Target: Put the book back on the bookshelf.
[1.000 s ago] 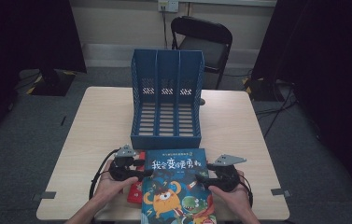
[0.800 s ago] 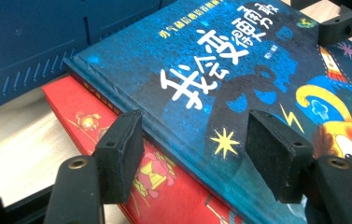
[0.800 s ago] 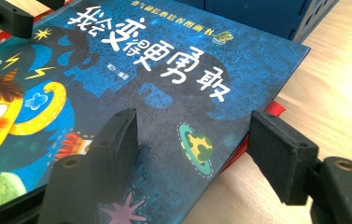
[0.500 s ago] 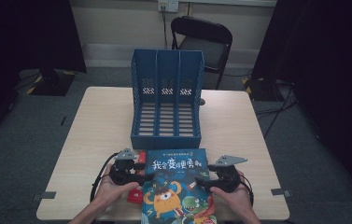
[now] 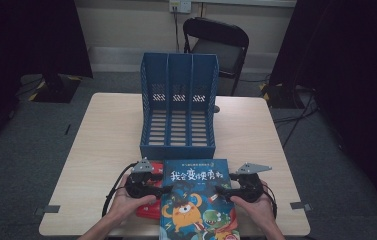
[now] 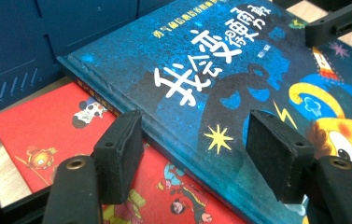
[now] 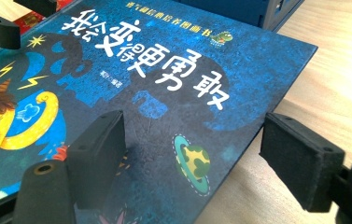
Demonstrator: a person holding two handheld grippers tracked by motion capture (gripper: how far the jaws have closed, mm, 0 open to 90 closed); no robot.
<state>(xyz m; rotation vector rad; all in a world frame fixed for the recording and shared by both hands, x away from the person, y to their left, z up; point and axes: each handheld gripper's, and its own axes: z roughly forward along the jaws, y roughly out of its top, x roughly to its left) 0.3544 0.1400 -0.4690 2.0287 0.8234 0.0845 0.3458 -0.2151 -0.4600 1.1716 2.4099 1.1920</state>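
Note:
A blue picture book (image 5: 196,200) with a cartoon monster lies flat near the table's front edge, on top of a red book (image 5: 151,212). My left gripper (image 5: 165,189) sits at its left edge. In the left gripper view the gripper (image 6: 194,126) is open: one pad hangs over the red book (image 6: 47,126), the other over the blue cover (image 6: 201,60). My right gripper (image 5: 221,191) is at the book's right edge. Its jaws (image 7: 194,123) have just been opening and straddle that edge without pressing on it, one pad above the cover (image 7: 155,70), one over bare table (image 7: 332,70).
A blue file rack (image 5: 178,145) with three compartments lies on its back just behind the books, openings facing up. Bare tabletop (image 5: 106,140) spreads to both sides. A black folding chair (image 5: 218,40) stands beyond the table's far edge.

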